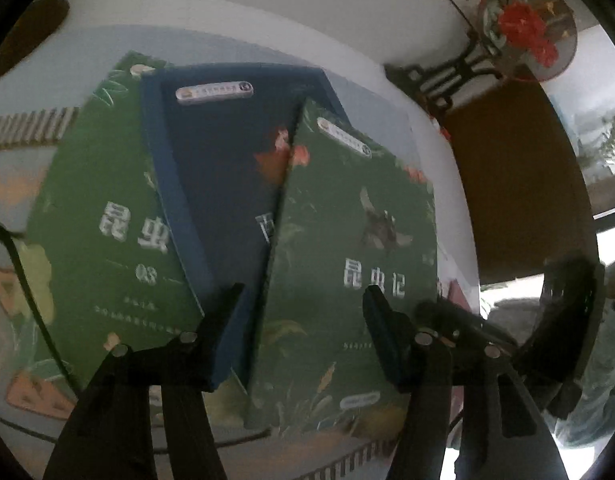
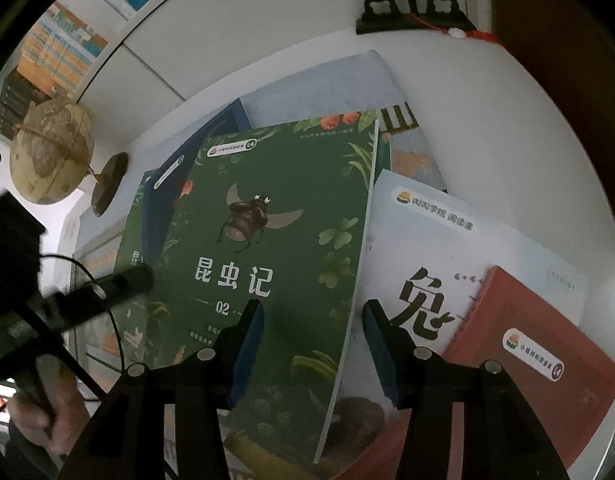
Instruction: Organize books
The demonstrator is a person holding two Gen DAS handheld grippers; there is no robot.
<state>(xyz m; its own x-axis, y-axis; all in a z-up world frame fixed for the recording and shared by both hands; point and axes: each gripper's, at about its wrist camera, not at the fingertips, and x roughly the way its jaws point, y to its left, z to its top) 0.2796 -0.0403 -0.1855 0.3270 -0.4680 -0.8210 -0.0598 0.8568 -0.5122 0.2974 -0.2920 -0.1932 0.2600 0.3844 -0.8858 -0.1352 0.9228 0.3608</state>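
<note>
A heap of books lies on a round white table (image 2: 507, 128). On top is a green book with a beetle (image 2: 275, 240) on its cover, marked 02. It rests slanted over a dark blue book (image 1: 223, 184), and under that one, toward nine o'clock, lies a second green book (image 1: 91, 216), marked 03.

The right gripper (image 2: 313, 344) points down at the lower edge of the beetle book. Its left finger stands over the cover and its right finger over the white book (image 2: 447, 248) at three o'clock, with the book's right edge between them. The jaws are half spread; I cannot tell if the pads press on anything.

The left gripper (image 1: 303, 320) reaches over the blue book and the beetle book. Its jaws are also half spread, and it is unclear if they pinch a book edge.

A red book (image 2: 539, 364) lies over the white one at four o'clock. A globe (image 2: 51, 152) stands at ten o'clock of the heap, and a black stand (image 2: 411, 4) at twelve o'clock.
</note>
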